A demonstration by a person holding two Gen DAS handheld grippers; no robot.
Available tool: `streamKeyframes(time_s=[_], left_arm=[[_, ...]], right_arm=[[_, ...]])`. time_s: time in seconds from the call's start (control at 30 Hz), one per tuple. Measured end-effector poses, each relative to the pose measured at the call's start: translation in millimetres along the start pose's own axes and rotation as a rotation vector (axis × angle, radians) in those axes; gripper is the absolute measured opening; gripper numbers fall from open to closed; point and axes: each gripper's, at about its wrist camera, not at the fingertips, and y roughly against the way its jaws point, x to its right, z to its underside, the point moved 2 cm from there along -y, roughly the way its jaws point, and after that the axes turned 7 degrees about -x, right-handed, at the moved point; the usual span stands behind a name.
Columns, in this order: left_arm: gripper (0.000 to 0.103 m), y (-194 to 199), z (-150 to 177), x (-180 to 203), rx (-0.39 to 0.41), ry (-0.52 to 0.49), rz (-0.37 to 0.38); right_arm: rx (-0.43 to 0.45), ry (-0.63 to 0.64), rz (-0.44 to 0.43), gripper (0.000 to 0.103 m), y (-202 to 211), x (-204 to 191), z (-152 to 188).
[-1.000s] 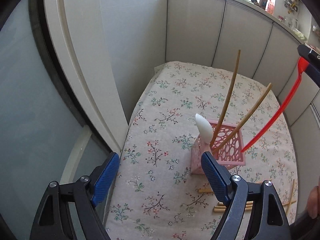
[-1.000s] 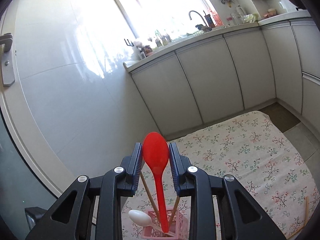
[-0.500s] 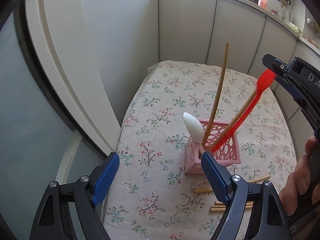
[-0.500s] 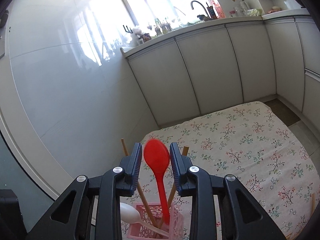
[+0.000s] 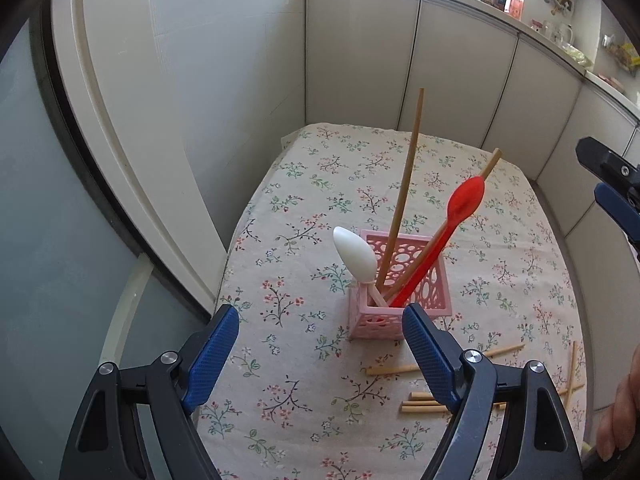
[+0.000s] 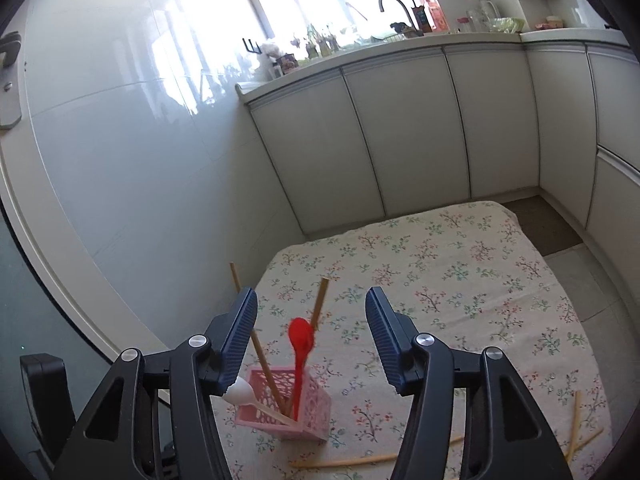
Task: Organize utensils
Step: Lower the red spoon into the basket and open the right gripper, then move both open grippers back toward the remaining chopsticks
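Observation:
A pink perforated holder (image 5: 416, 280) stands on a floral tablecloth (image 5: 304, 184). In it lean a red spoon (image 5: 460, 216), a white spoon (image 5: 356, 256) and two wooden chopsticks (image 5: 404, 192). The holder (image 6: 316, 404) and the red spoon (image 6: 301, 340) also show in the right wrist view. My left gripper (image 5: 320, 344) is open and empty, in front of the holder. My right gripper (image 6: 311, 340) is open and empty, above the holder.
Several loose chopsticks (image 5: 424, 400) lie on the cloth in front and to the right of the holder; some show in the right wrist view (image 6: 348, 460). White cabinets (image 6: 400, 128) and a wall surround the table. A door frame (image 5: 120, 152) stands at the left.
My right gripper lowered the red spoon into the holder, opened and let it go. The spoon now leans in the holder by itself.

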Motion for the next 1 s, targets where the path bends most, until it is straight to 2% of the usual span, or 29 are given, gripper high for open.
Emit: streamKeyframes(time_s=[0.3, 0.47, 0.63, 0.77, 1.0], left_arm=[[0.085, -5, 20, 24, -0.062, -0.08, 0.049], [0.085, -14, 33, 40, -0.111, -0.13, 0.068], [0.085, -25, 44, 57, -0.159, -0.178, 0.053], [0.085, -35, 55, 77, -0.209, -0.229, 0.082], [0.085, -47, 73, 120, -0.248, -0.342, 0.092]], right_arm=[[-0.182, -0.157, 0.102, 0.066, 29, 80, 24], [-0.282, -0.163, 0.158, 0.068, 31, 109, 40], [-0.412, -0.156, 0.203, 0.068, 28, 135, 59], [-0.505, -0.147, 0.246, 0.068, 26, 160, 73], [-0.575, -0.197, 0.273, 0.068, 37, 208, 80]])
